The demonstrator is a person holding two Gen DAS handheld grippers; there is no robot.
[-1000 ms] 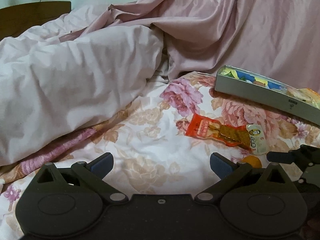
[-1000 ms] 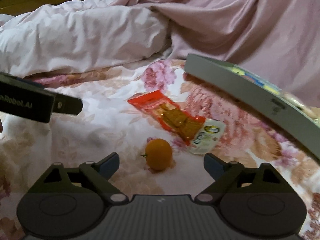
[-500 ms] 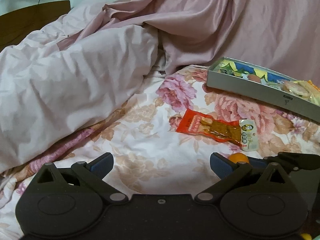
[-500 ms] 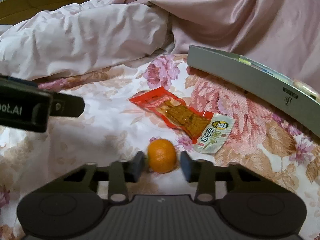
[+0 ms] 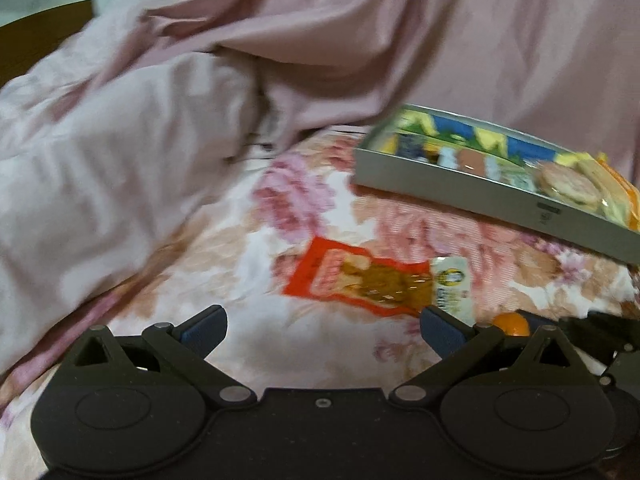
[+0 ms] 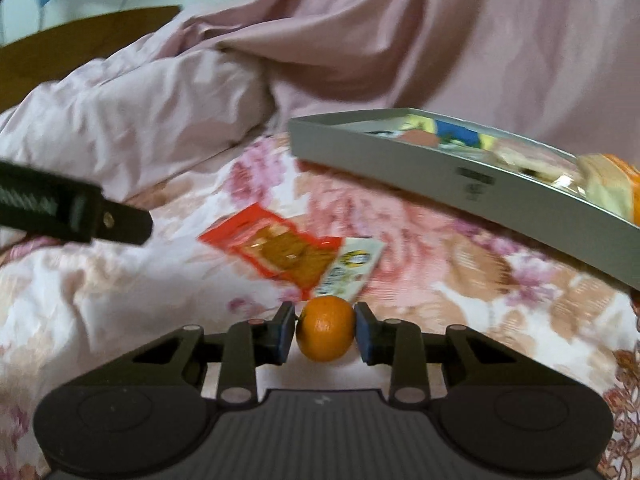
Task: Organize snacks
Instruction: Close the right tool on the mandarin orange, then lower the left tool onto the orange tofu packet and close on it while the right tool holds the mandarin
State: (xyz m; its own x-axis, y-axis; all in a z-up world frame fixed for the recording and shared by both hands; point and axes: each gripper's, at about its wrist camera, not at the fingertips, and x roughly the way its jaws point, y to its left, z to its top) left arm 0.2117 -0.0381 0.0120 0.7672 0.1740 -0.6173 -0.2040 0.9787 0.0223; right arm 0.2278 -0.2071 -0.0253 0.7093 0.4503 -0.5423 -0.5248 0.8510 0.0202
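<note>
Between the pads of the right tool (image 6: 325, 334), low centre of the right wrist view, sits a small orange (image 6: 325, 334) — the jaws have just been closing and both pads now press its sides, so it counts as gripped, though it looks barely clear of the floral bedsheet (image 6: 120, 300). Up and just beyond it lies a red snack packet (image 6: 280, 252) with a white-green end, flat on the sheet, not yet collected. Further right, the grey tray (image 6: 400, 160) rests on the bed and already holds several wrapped snacks, so part of the sorting looks done. Left tool (image 5: 323, 330) — jaws spread wide, nothing between them — hangs over bare sheet in the lower middle of its own view, with the packet just ahead of its right finger. Likely left: carry the orange to the tray, then the red packet. A pink duvet (image 5: 120, 152) fills the upper left.
</note>
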